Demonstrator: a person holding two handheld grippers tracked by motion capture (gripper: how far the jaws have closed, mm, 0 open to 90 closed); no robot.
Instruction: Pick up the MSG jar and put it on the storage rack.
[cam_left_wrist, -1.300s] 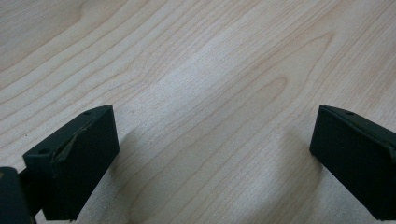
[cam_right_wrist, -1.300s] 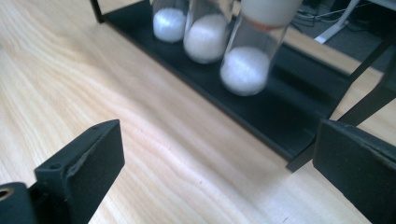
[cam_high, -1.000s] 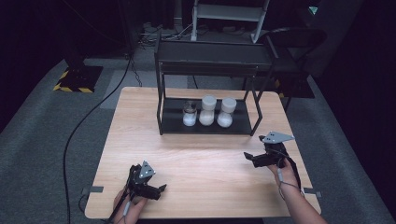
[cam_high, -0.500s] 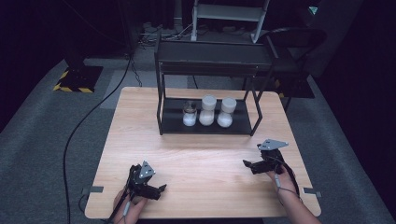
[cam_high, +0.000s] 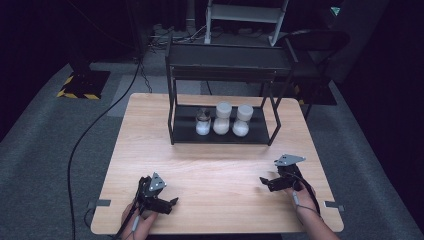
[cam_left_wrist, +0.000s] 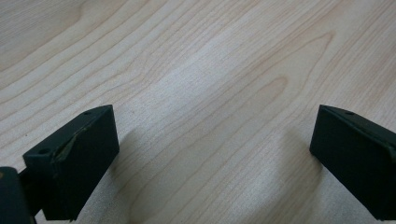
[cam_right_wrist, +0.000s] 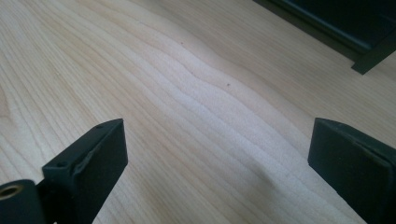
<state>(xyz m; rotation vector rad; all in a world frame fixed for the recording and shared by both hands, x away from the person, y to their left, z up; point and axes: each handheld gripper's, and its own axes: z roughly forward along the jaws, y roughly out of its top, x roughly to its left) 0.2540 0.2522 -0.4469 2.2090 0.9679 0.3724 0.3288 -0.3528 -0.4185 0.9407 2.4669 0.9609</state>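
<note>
Both grippers were seen low over the near edge of the wooden table (cam_high: 150, 135) in the high view: the left gripper (cam_high: 170, 203) near the left corner, the right gripper (cam_high: 263, 182) toward the right side, each empty. A black two-tier rack (cam_high: 225, 60) was set at the far side, well apart from both, with three jars (cam_high: 221, 120) of white powder lined up on its lower shelf.

From the left gripper view, its jaws were shown spread wide over bare wood grain.

From the right gripper view, its jaws were likewise parted with nothing between them, and the rack's base (cam_right_wrist: 359, 42) was caught in the upper right corner.
</note>
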